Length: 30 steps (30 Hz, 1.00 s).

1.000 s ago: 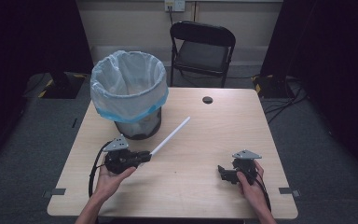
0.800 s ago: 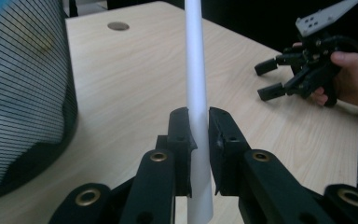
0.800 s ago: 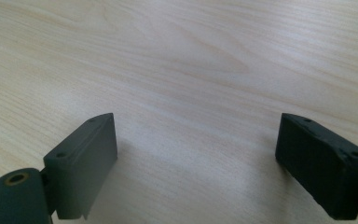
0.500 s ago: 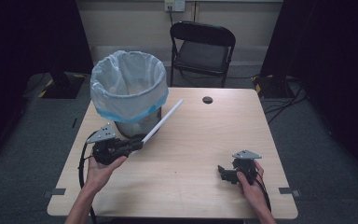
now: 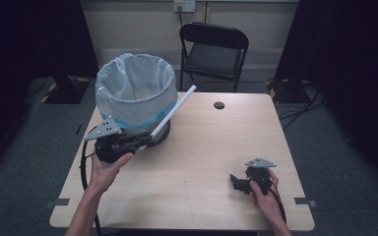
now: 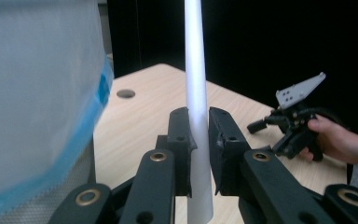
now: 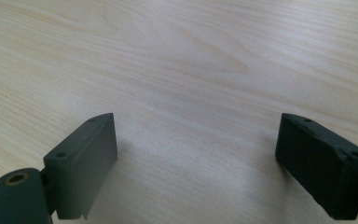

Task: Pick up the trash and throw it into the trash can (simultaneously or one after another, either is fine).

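A person works at a wooden surface (image 5: pixel 202 147). The left hand-held gripper (image 5: pixel 140 140), at about nine o'clock on the surface, is clamped on the low end of a long white tube (image 5: pixel 173 111). The tube slants up toward one o'clock, its free end beside the rim of a lined trash bin (image 5: pixel 135 91) at eleven o'clock, likely so it can be tipped inside. The right hand-held gripper (image 5: pixel 236 183) rests at five o'clock, jaws apart and empty, apparently idle.

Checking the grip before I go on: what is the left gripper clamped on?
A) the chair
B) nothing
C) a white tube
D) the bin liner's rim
C: in the left gripper view the left gripper has both jaws pressed against the white tube.
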{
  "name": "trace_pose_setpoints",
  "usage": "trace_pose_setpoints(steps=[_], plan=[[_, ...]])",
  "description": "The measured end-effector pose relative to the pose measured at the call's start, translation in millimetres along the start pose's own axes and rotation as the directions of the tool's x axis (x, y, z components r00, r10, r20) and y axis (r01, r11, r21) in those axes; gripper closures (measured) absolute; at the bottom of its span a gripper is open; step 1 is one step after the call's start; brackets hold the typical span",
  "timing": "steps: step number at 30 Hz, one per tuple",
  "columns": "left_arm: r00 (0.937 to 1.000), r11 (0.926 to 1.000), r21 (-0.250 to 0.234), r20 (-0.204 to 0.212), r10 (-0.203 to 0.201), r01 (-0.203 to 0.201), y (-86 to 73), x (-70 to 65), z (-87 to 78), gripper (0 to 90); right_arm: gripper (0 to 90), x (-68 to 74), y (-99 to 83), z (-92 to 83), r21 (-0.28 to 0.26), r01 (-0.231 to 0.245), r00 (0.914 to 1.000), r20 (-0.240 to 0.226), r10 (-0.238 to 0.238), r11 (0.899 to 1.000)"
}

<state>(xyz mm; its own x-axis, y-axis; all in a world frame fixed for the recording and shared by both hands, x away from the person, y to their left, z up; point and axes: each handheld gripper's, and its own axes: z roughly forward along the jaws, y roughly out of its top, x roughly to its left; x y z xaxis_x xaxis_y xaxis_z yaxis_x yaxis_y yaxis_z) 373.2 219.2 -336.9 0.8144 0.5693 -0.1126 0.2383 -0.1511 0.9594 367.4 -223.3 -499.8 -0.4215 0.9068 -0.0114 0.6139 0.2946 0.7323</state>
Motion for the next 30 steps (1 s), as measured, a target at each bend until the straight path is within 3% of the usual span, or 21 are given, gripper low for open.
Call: trace_pose_setpoints(steps=[7, 11, 16, 19, 30], plan=[[0.9998, 0.9989, -0.043, -0.007, 0.016, -0.017, 14.5, -1.7, -3.2, 79.9, 11.8, 0.0, 0.0, 0.0, 0.0, 0.0, 1.0, 0.0, 0.0, 1.0], [0.9989, 0.9972, -0.061, -0.018, 0.043, -0.044, 32.7, -1.1, -9.0, 79.9, 11.8, 0.0, 0.0, 0.0, 0.0, 0.0, 1.0, 0.0, 0.0, 1.0], [0.9989, 0.9942, -0.098, -0.02, 0.043, -0.045, 48.0, -0.7, -16.3, 79.9, 11.8, 0.0, 0.0, 0.0, 0.0, 0.0, 1.0, 0.0, 0.0, 1.0], [0.9978, 0.9937, -0.1, -0.047, 0.047, -0.052, 57.5, -0.3, -19.4, 79.9, 11.8, 0.0, 0.0, 0.0, 0.0, 0.0, 1.0, 0.0, 0.0, 1.0], [0.9963, 0.9905, -0.121, -0.064, 0.058, -0.066, 86.1, 10.6, -27.3, 79.9, 11.8, -0.1, 0.0, 0.0, 0.0, 0.001, 1.0, 0.0, -0.001, 1.0]])
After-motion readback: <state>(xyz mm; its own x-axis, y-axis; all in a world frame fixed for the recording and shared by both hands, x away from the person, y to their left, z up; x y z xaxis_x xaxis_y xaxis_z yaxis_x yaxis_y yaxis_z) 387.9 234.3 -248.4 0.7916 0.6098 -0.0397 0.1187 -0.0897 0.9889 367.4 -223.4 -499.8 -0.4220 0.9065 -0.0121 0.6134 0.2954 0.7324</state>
